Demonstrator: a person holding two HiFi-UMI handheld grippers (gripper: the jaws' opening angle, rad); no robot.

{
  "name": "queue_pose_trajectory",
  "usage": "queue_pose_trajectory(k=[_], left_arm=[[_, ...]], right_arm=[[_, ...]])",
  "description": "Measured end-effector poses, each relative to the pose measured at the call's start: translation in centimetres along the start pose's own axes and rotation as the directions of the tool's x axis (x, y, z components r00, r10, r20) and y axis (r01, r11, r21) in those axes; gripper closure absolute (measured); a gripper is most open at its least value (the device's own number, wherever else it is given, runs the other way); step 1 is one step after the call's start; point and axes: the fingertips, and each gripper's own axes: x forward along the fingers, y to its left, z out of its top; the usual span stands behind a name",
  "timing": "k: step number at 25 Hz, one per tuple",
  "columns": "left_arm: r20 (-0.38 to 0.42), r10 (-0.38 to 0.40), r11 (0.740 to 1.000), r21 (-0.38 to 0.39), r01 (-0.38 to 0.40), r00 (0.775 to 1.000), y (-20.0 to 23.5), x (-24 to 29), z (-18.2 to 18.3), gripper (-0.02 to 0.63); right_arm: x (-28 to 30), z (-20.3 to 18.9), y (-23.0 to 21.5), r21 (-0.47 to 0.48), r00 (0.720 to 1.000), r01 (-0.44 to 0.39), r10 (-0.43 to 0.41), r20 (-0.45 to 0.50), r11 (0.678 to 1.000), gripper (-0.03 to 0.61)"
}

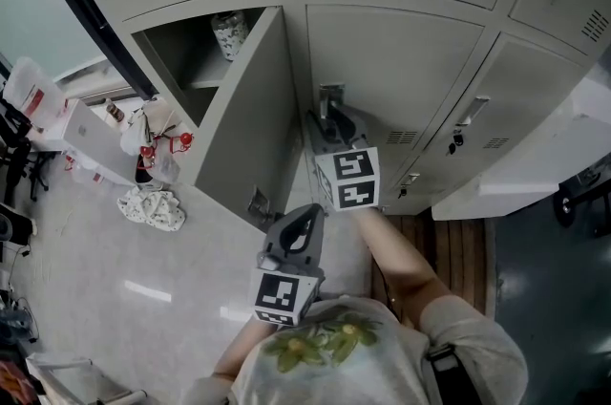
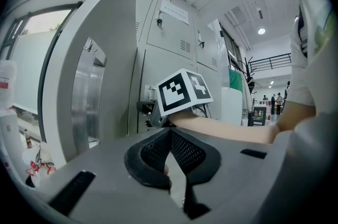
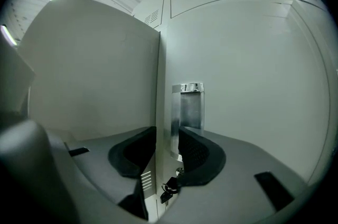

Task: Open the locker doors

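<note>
**Lower-middle door: right gripper at the pull, grip not yet made**

Far left: the grey sheet-metal open door point(image 1: 243, 117) of the lower-left locker stands swung out towards the person, with a shelf visible in its compartment. That one counts as done.

The left gripper point(image 1: 309, 214) is held near the person's body, roughly level. Its jaws meet tip to tip with nothing between them. It has no part in this step.

Centre: the right gripper point(image 3: 168, 136) reaches level to the closed grey lower-middle door point(image 3: 253, 85). The bright metal recessed pull handle point(image 3: 187, 106) sits at that door's left edge, just beside the open door. The jaws stand apart, one on each side of the handle's left lip. The pads do not visibly press on it, so I read this gripper as unclamped. A small dark key point(image 3: 169, 186) hangs in the lock just below the handle.

Judgement on the step in hand, which is to seize the pull and swing the door:
- Seat the pads fully on the lip and close firmly before any pull.
- The hinge is probably on the right, so draw along an arc, not straight back.
- Keep the jaws above the key.
- The open door crowds the left jaw, so there is little room for sideways drift.

Right: the next closed grey door point(image 1: 520, 97) is untouched, and the upper row is shut too.
</note>
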Motion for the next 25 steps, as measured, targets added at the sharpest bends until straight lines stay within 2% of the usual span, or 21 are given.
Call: queue_pose_trajectory(k=[10, 13, 25], left_arm=[[0.005, -0.009, 1.0, -0.002, 0.009, 1.0, -0.3, -0.5, 0.0, 0.586], [0.002, -0.012, 1.0, -0.001, 0.012, 1.0, -0.4, -0.8, -0.2, 0.586], [-0.004, -0.022, 1.0, -0.004, 0.022, 1.0, -1.3, -2.5, -0.8, 0.586]], right_arm=[[-1.1, 0.0, 0.3, 0.016, 1.0, 0.026, -0.026, 0.012, 1.0, 0.447], [-1.6, 0.0, 0.2, 0.017, 0.999, 0.038, -0.038, 0.016, 0.999, 0.474], [-4.1, -0.2, 1.1, 0.035, 0.999, 0.035, -0.036, 0.029, 0.999, 0.471]])
